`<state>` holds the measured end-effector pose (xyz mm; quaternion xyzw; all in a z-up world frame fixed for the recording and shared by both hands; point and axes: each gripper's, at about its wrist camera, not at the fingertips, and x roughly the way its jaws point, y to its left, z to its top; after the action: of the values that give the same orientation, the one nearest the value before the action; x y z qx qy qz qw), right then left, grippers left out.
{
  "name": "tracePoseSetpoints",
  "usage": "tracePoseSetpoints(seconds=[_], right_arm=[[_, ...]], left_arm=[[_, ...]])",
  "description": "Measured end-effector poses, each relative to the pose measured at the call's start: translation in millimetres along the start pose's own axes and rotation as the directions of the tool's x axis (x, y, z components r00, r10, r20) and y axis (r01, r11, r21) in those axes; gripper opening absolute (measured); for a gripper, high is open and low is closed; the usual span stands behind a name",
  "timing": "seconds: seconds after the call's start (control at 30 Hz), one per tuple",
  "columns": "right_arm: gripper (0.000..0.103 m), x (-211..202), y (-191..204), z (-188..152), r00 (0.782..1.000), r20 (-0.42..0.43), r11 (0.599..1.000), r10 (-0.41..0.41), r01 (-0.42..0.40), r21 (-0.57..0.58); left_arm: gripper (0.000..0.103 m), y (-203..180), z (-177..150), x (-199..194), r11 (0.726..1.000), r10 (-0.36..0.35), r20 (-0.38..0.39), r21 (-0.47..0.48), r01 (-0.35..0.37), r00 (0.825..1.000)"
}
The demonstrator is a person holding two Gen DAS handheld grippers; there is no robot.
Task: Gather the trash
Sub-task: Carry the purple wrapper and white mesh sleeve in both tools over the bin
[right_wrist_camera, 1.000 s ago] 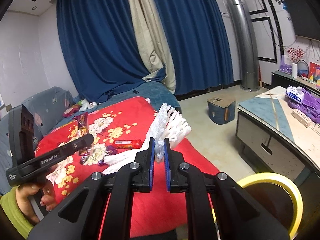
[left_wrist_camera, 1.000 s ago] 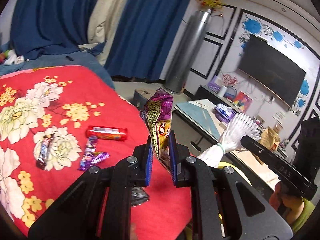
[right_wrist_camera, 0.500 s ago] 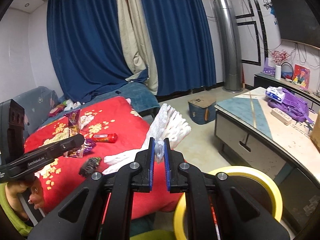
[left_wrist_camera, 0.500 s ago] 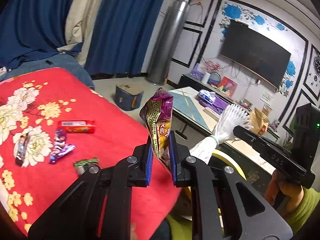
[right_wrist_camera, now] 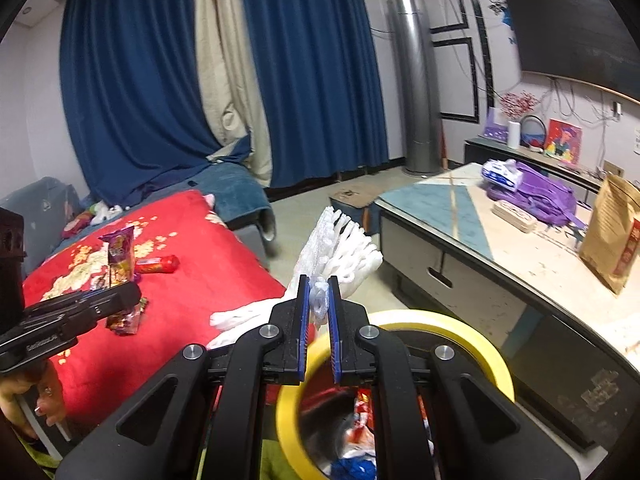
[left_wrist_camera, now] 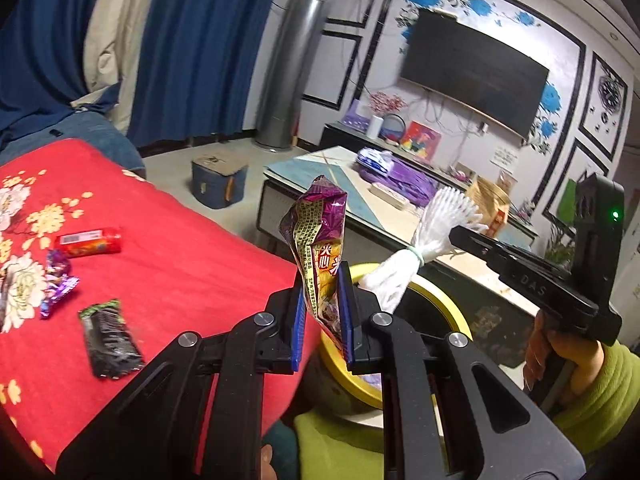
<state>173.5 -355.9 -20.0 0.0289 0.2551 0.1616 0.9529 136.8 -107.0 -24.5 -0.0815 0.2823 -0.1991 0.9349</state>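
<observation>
Both tools [left_wrist_camera: 322, 320] nearer yellow bin [right_wrist_camera: 460, 328]

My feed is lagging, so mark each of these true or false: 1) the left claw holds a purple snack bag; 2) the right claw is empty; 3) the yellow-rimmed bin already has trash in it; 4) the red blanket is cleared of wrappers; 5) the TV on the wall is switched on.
1) The left claw holds the purple snack bag: true.
2) The right claw is empty: false, it is shut on white foam netting.
3) The yellow-rimmed bin has trash inside: true.
4) The red blanket is cleared: false, a black wrapper and a red tube lie there.
5) The TV is on: false, its screen is dark.
</observation>
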Motion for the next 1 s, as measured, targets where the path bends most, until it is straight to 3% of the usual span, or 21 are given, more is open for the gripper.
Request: tracePoseSetpoints(seconds=[0.43, 1.0], right_arm=[[0.009, -2.7, -37.8, -24.7, 0.989, -0.049, 0.99, -0.14, 0.14, -0.003], [0.01, 9.8, -77.7, -46.7, 0.973, -0.156, 0.976, -0.168, 0.187, 0.113]], left_arm=[[0.009, -34.3, -15.9, 38.6, 0.993, -0.089, -0.096, 0.074, 0.097, 0.991], [0.01, -65.9, -34.5, 89.9, 0.974, -0.14, -0.229, 0.141, 0.175, 0.963]])
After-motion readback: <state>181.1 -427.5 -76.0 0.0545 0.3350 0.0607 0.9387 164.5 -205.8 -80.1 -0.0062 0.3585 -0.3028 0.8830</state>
